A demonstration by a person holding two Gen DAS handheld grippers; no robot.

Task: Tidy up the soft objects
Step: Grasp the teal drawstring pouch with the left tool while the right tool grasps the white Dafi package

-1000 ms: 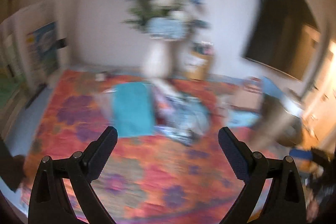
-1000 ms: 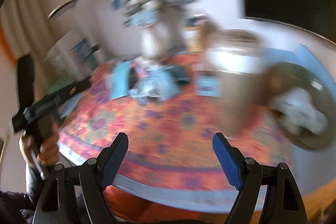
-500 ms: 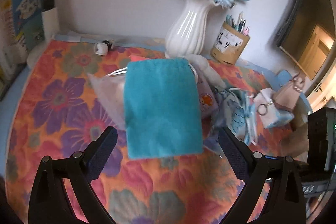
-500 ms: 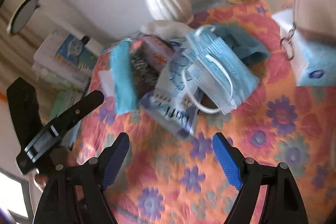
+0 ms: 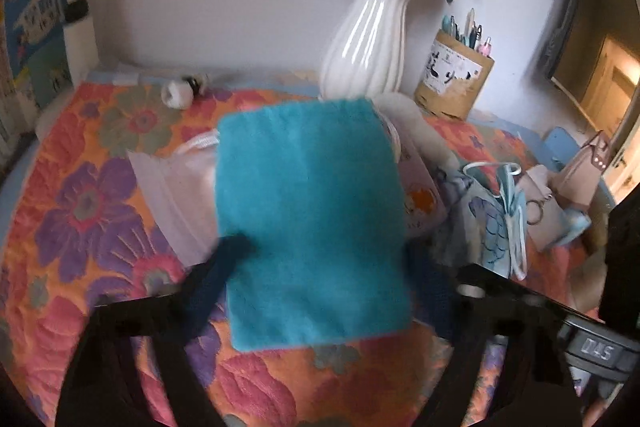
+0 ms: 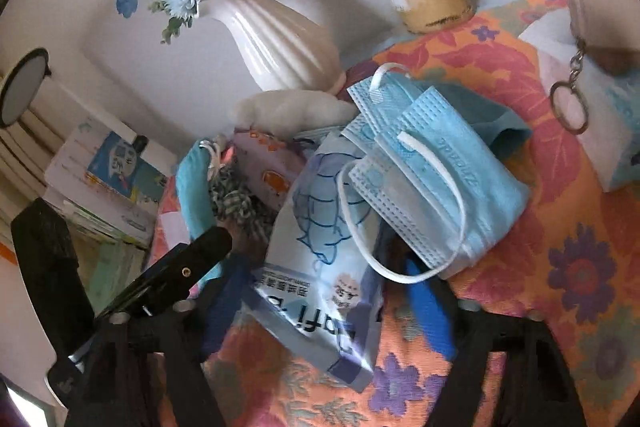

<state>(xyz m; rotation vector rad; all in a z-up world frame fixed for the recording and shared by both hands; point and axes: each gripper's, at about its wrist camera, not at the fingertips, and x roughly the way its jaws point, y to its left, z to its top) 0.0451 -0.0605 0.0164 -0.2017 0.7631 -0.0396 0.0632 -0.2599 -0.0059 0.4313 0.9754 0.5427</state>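
**Q:** Left wrist view: what is the state of the left gripper [image 5: 332,267]?

**A:** Its jaws are closing, one on each side of a teal cloth [image 5: 308,223]. The left finger [image 5: 224,267] meets the cloth's left edge; the right finger is at its right edge, partly hidden. Both are motion-blurred. Whether the pads already press the cloth cannot be told.

**Q:** Where does the cloth lie?

**A:** On the flowered tablecloth [image 5: 92,211], on top of a clear plastic bag [image 5: 176,195] and in front of the white vase [image 5: 368,43]. A pen holder [image 5: 456,79] stands to the right of the vase.

**Q:** And the right gripper [image 6: 320,299]?

**A:** Right wrist view: its jaws are also closing. Between them lies a printed blue-and-white packet [image 6: 320,267]. The elastic loop of the blue face masks [image 6: 424,179] hangs just above the right finger [image 6: 428,307]. No firm pinch is visible; the fingers stand at the packet's sides.

**Q:** What surrounds the packet?

**A:** The masks rest on its upper right part. A checked fabric piece [image 6: 236,207] and the teal cloth [image 6: 192,183] lie to its left, with the left gripper's black body [image 6: 176,275] beside them. A tissue box [image 6: 592,123] with a keyring [image 6: 568,103] hanging over it stands at the far right.
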